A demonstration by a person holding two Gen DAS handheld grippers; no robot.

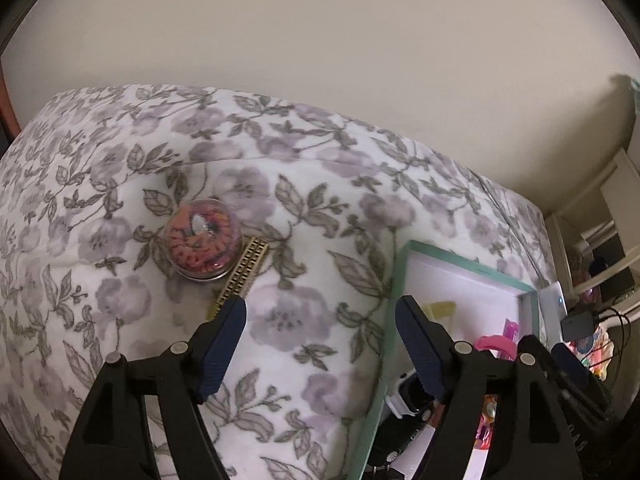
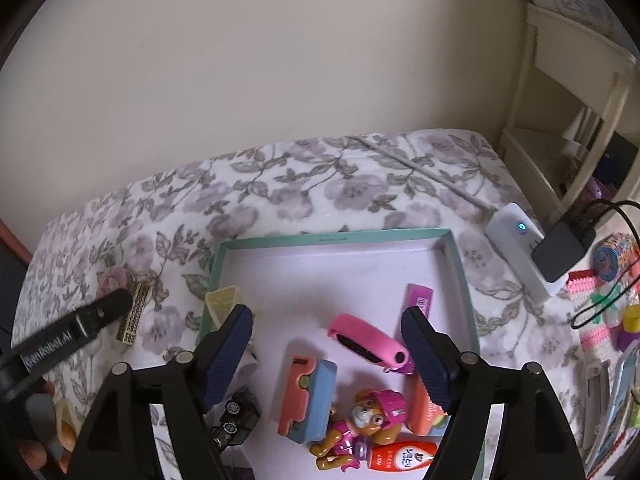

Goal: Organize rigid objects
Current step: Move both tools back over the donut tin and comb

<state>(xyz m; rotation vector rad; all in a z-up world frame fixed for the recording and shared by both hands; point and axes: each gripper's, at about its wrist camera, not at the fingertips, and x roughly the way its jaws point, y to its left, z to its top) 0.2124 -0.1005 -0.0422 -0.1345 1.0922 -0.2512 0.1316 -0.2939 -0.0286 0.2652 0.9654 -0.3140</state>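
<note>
Left gripper (image 1: 320, 312), jaws apart, over the bed (image 1: 280, 208) near a dome (image 1: 204, 238); right gripper (image 2: 326, 322), jaws apart, above the box (image 2: 340, 239).

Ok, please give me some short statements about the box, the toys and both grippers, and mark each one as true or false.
1. The round dome lies inside the box. False: it lies on the floral blanket, outside.
2. The pink case is in the box. True.
3. The left gripper holds the gold strip. False: its jaws are open and empty.
4. The right gripper is open. True.
5. The pup figure lies in the box. True.
</note>
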